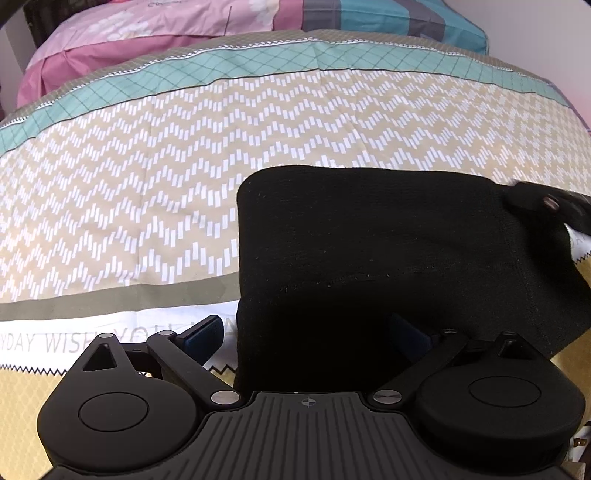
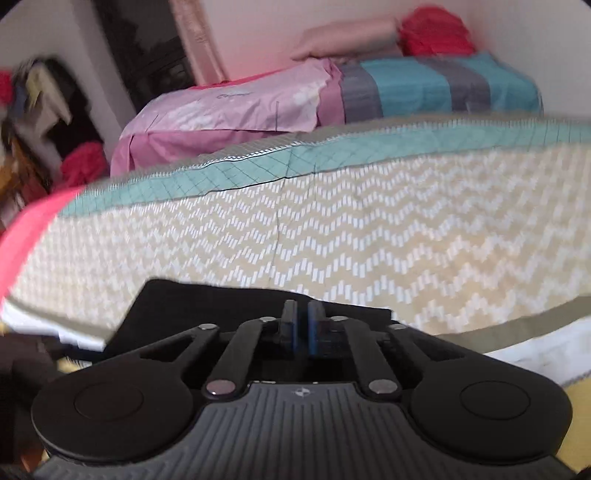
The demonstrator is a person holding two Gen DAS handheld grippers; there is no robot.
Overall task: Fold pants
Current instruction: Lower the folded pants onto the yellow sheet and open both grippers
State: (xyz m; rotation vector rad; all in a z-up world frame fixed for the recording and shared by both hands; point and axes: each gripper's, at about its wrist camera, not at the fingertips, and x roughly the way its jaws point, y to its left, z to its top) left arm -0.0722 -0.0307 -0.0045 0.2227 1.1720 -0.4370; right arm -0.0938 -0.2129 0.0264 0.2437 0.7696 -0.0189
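Two grippers are on the job, and both sit at the near edge of the black pants [image 1: 369, 251], which lie folded into a compact block on the bed [image 1: 147, 177], over its chevron cover. Your left gripper [image 1: 314, 339] stands with its jaws wide apart: the left finger [image 1: 203, 334] is clear of the cloth, out over the white lettered band, while the right one is half lost against the dark fabric, so the block's near left corner sits between the fingers without being pinched. Your right gripper [image 2: 302, 325] has its blue pads drawn nearly together with a thin slit between them; whether any cloth is caught in that slit you cannot tell from this blurred view, though the pants [image 2: 207, 306] spread directly under and beyond its tips. In the left view the right gripper shows as a dark blur at the block's far right corner. The relation that matters: the block's long axis runs across you, left to right, with your left hand at its left end and your right hand at its right end, and the fabric reaches away from both toward the pillows [image 1: 166, 22]. By my reading, the fold is well advanced, and any next fold would carry one end over the other along that axis, or the near edge away from you. The left gripper looks the better placed to close on the corner it straddles.
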